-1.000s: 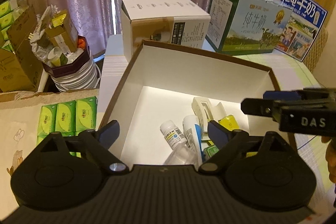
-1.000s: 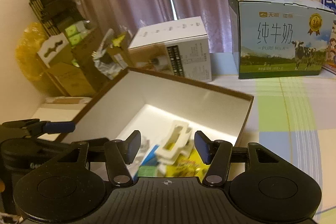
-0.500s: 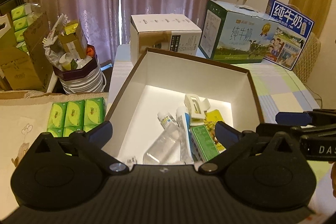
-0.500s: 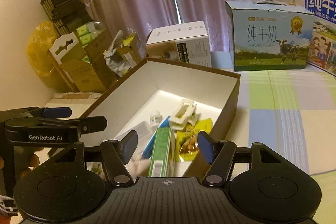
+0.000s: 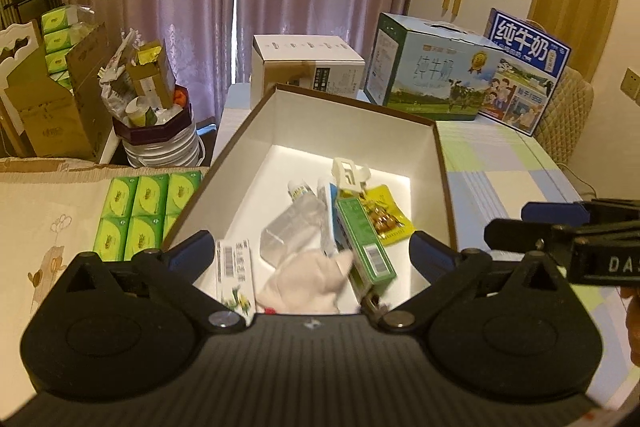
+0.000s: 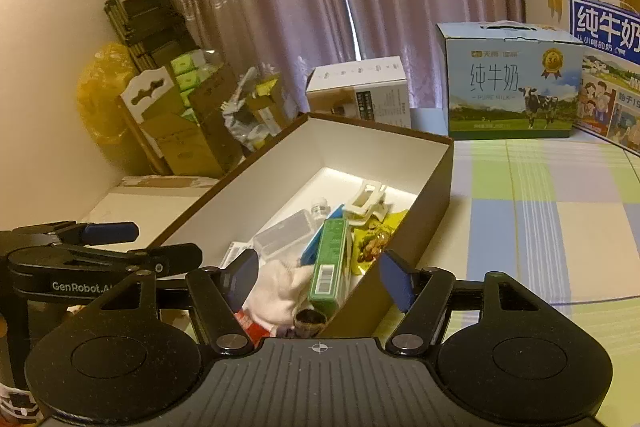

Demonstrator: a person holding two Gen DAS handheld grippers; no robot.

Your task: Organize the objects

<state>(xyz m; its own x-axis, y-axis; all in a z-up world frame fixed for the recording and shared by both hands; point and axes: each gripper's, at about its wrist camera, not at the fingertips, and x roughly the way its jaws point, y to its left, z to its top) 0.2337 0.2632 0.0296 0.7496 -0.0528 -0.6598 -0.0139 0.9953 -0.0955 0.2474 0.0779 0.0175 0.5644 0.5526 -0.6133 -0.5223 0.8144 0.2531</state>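
A long box with a brown rim (image 5: 442, 163) and white inside lies ahead in both views. In it are a white hair claw (image 5: 348, 175), a green carton (image 5: 364, 243), a yellow snack packet (image 5: 390, 223), a clear bottle (image 5: 296, 223), a pale cloth (image 5: 308, 279) and a barcoded white packet (image 5: 236, 267). My left gripper (image 5: 310, 247) hangs wide open above the box's near end, holding nothing. My right gripper (image 6: 317, 277) hovers over the near right corner of the box (image 6: 436, 179). Its jaws are opening and nothing is pressed between them. Each gripper shows at the edge of the other's view.
Behind the box stand a white carton (image 5: 304, 63) and two milk cases (image 5: 432, 75) (image 5: 524, 67). Green tissue packs (image 5: 148, 203) lie left of the box. Cardboard boxes and a full bin (image 5: 156, 131) crowd the far left. A checked cloth (image 6: 540, 207) covers the surface on the right.
Both grippers have drawn back and up from the box, so more of its near contents show. The jaws of both have spread wider.
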